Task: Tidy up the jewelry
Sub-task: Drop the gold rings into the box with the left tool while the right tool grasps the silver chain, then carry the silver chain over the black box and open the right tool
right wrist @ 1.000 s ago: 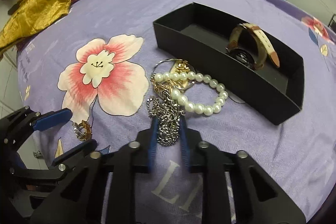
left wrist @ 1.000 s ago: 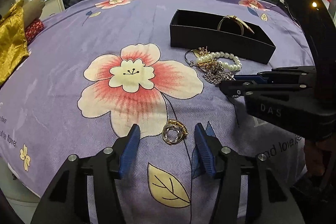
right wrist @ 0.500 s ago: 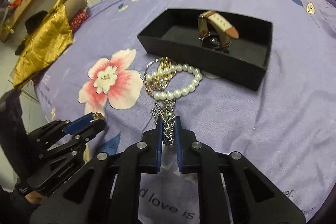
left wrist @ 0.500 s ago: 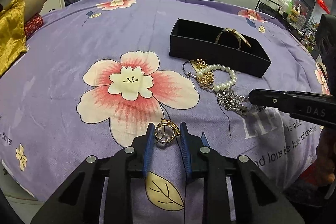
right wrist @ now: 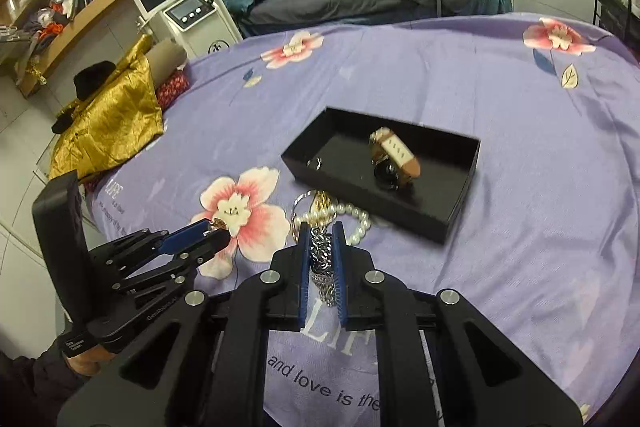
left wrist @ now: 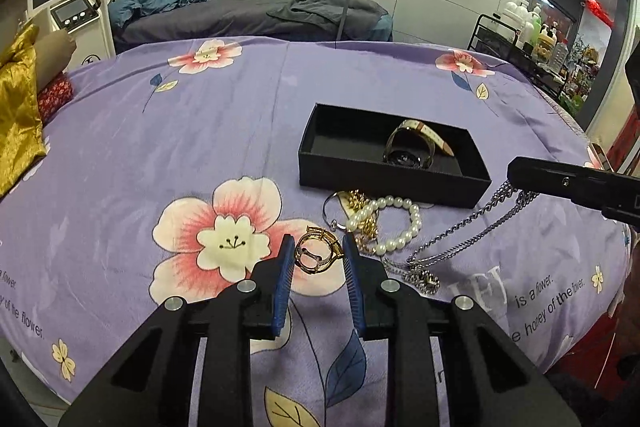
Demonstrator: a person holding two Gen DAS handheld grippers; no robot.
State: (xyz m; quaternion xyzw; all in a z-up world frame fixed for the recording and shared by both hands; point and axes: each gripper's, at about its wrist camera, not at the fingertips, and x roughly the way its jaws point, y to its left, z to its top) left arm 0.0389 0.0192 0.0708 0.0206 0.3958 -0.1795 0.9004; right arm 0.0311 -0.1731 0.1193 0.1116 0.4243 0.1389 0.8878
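Gold ring (left wrist: 318, 255) clamped in left gripper (left wrist: 316, 259), silver chain (right wrist: 322, 255) pinched in right gripper (right wrist: 321, 251), both raised.

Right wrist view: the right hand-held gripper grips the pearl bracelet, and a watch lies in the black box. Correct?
Not quite. The right hand-held gripper grips the silver chain; the pearl bracelet lies on the bedspread. The right wrist view shows it. The watch does lie in the black box.

Shiny metal chain (left wrist: 460, 239), glossy pearl bracelet (left wrist: 394, 227), matt black box (left wrist: 392, 183), smooth purple cloth (left wrist: 200, 131).
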